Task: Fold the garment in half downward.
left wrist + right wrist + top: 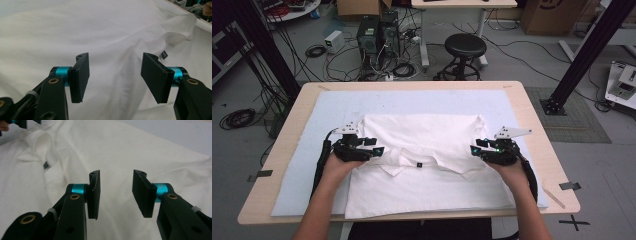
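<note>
**Shirt half folded, both grippers let go**

A white shirt (pixel 427 160) lies spread on a pale blue mat (pixel 312 130) that covers most of the wooden table (pixel 532 115). Its far part looks folded toward the person, so that a doubled layer lies across the middle and the collar (pixel 417 162) with its small dark label (pixel 418 164) sits near the centre of the cloth. That much of the fold seems done, and the edges of the upper layer sit fairly square.

The left gripper (pixel 379 150) rests at the left end of the folded band and the right gripper (pixel 473 149) at the right end, each pointing inward toward the collar. In the left gripper view the left gripper (pixel 115 75) has its jaws standing wide apart with nothing between them, just above a seam in the fabric. In the right gripper view the right gripper (pixel 116 195) is likewise spread, with only smooth cloth beneath it. So the shirt is released on both sides and lies flat by its own weight.

What is left, as I judge it: the near half of the shirt is one broad unfolded panel reaching to the table's front edge, and the sides have not been brought in. At least one more fold seems needed before it is a compact bundle.
</note>
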Action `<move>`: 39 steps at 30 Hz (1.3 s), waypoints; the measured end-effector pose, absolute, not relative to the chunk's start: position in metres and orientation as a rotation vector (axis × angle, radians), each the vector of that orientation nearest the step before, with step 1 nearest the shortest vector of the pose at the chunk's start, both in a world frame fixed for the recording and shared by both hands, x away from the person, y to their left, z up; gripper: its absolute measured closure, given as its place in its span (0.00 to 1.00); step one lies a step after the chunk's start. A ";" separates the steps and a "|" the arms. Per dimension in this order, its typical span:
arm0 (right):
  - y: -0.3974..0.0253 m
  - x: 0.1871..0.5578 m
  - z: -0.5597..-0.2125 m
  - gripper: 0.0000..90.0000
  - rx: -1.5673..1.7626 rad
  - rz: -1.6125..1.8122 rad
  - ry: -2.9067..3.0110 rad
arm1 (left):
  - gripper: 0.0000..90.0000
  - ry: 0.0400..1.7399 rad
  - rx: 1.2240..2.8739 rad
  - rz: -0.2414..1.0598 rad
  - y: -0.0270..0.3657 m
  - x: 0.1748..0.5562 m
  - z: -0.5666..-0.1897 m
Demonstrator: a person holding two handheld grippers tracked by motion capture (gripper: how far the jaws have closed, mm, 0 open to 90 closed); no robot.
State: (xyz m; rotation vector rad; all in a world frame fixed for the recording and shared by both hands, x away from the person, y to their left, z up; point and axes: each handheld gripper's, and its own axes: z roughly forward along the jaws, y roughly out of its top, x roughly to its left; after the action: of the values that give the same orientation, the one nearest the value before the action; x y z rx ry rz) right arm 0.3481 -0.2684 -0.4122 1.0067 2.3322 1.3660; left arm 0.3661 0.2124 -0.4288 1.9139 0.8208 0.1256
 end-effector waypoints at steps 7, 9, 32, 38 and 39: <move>-0.247 0.324 -0.411 0.66 0.897 1.419 2.369 | 0.45 0.768 1.920 0.096 0.199 0.353 -0.433; -0.244 0.322 -0.412 0.66 0.887 1.423 2.381 | 0.45 0.766 1.925 0.096 0.195 0.352 -0.434; -0.217 0.307 -0.433 0.95 0.674 1.307 2.537 | 0.93 0.655 1.943 0.168 0.196 0.318 -0.435; -0.227 0.284 -0.419 0.96 0.583 1.347 2.516 | 0.93 0.597 1.913 0.165 0.199 0.295 -0.429; -0.229 0.275 -0.415 0.96 0.550 1.345 2.513 | 0.94 0.582 1.917 0.164 0.198 0.290 -0.428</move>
State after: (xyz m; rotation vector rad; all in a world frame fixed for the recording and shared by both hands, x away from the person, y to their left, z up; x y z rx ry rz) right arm 0.2749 -0.2295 -0.4154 0.5495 2.5134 1.3451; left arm 0.2898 0.1985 -0.4283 1.9166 0.5821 0.1639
